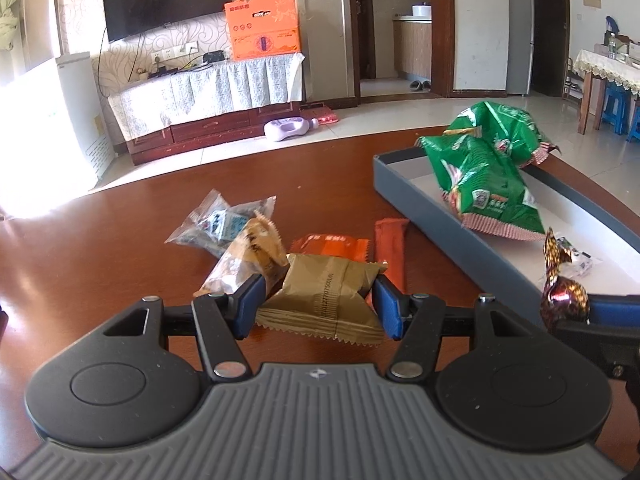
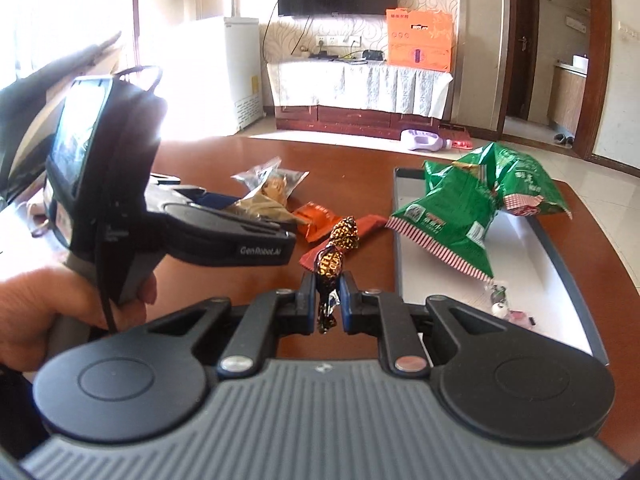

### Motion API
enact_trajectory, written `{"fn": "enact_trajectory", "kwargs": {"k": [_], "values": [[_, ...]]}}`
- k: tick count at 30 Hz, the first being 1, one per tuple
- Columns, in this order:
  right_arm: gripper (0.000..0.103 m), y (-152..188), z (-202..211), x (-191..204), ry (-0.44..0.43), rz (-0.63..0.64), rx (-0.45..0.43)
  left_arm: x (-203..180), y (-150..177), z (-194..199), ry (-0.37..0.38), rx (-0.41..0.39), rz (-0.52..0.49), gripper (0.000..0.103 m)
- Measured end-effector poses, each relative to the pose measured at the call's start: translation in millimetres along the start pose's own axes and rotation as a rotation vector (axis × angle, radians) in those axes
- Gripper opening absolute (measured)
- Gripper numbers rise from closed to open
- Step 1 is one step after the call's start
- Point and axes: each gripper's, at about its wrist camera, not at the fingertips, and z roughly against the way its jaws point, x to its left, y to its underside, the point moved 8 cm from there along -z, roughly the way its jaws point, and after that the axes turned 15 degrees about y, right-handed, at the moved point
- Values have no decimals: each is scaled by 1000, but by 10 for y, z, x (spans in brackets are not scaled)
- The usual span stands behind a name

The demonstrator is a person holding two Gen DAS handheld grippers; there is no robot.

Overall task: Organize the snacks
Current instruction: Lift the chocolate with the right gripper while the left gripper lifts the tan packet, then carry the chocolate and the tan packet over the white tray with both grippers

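My left gripper (image 1: 318, 306) is shut on a tan snack packet (image 1: 328, 292) and holds it just above the brown table. My right gripper (image 2: 325, 300) is shut on a dark foil-wrapped candy (image 2: 332, 258), which also shows at the right of the left wrist view (image 1: 562, 298). A grey shallow tray (image 1: 416, 196) lies to the right, with two green snack bags (image 1: 486, 176) and a small clear-wrapped sweet (image 1: 578, 260) in it. On the table lie two orange packets (image 1: 332, 246), a clear bag (image 1: 218, 222) and a beige snack bag (image 1: 248, 260).
The left gripper's body (image 2: 224, 232) and the hand holding it fill the left of the right wrist view. The tray's near wall (image 2: 396, 248) lies just right of my right gripper. Beyond the table's far edge are the floor and a TV cabinet (image 1: 208, 120).
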Motion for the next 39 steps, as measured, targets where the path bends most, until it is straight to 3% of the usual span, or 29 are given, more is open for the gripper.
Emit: {"fn": "enact_trajectory", "kwargs": {"k": [39], "values": [[15,-92,191,-426,44,-76,-48,-579,-251,-121,70,-40,-37,65]]}}
